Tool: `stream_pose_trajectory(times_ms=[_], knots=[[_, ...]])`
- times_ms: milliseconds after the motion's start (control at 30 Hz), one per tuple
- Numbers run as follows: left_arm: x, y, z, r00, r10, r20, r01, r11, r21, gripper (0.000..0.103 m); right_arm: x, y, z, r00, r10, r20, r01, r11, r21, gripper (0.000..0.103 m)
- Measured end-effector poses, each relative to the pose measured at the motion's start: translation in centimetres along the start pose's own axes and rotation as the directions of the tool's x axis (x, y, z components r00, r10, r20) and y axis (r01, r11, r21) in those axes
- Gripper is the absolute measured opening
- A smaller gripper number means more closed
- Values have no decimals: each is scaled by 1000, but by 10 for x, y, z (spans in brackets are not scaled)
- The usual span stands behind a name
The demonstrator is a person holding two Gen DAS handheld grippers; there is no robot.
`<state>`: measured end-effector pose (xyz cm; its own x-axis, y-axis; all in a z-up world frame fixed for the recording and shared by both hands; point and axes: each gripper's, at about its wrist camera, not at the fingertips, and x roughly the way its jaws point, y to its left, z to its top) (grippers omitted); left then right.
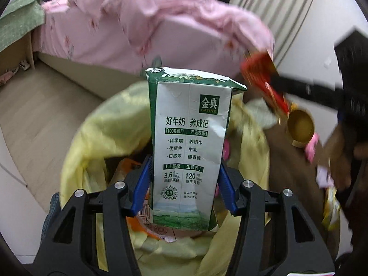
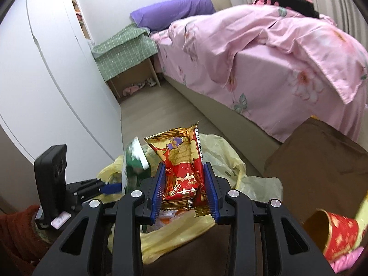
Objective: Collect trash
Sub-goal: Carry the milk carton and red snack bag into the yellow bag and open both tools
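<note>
Left wrist view looks down along the left gripper [image 1: 185, 184], which hovers over the mouth of a bin lined with a yellow bag [image 1: 96, 138]. Its blue pads [image 1: 142, 184] pinch the lower sides of a milk carton [image 1: 188, 147], held upright, with the base just above the wrappers already in the bag. At the upper right of this view the right gripper's red wrapper shows, blurred, beside a gold-lined paper cup [image 1: 300, 126].

From the right wrist view, the right gripper [image 2: 185, 188] reaches forward over the near rim of the same bag [image 2: 218, 154], beside a brown stool [image 2: 322, 161]. Its pads press on a red and gold snack wrapper [image 2: 181, 163] that stands up between them. The left gripper [image 2: 110, 187] with its carton [image 2: 134, 161] sits just to the left, over the bag's far side. A pink-covered bed [image 2: 264, 53] lies beyond.
</note>
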<state>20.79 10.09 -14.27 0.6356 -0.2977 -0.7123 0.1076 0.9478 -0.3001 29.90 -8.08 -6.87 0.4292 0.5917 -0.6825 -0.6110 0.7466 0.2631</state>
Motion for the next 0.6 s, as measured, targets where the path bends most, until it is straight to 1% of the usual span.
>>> stream_pose_trajectory(times_ms=[67,100,167,233,300,333,367,400,433,500,600], knots=[[9,2,-6,998,1,-56,0,1000,12,50,12,0,0,1000,10,-26,-10,1000,-2,32],[10,0,-8,998,16,-62,-13,999,37,49,19,-1,0,999,14,-45,-14,1000,0,32],[8,-2,-13,998,11,-61,-8,999,51,49,30,-1,-3,997,16,-77,-15,1000,5,32],[6,1,-13,998,-15,-53,17,999,33,50,41,-1,-7,994,18,-109,-17,1000,10,32],[1,6,-13,998,-44,-39,45,999,6,51,47,0,-9,993,11,-121,-11,1000,6,33],[0,7,-12,998,-54,-32,54,999,-2,51,48,1,-10,992,9,-125,-9,1000,2,35],[-6,8,-9,998,-63,-26,63,998,-7,54,49,3,-11,991,6,-130,-6,1000,-4,35],[-10,9,-8,997,-75,-19,75,997,-8,60,50,4,-12,991,-1,-134,0,1000,-10,38],[-16,9,-7,996,-85,-6,85,996,-6,63,50,5,-13,991,-2,-133,0,1000,-15,42],[-28,7,-4,997,-79,15,78,997,3,70,47,6,-14,992,-12,-125,9,1000,-28,44],[-42,8,3,997,-51,55,51,999,-2,72,40,6,-15,993,-39,-111,36,999,-28,44]])
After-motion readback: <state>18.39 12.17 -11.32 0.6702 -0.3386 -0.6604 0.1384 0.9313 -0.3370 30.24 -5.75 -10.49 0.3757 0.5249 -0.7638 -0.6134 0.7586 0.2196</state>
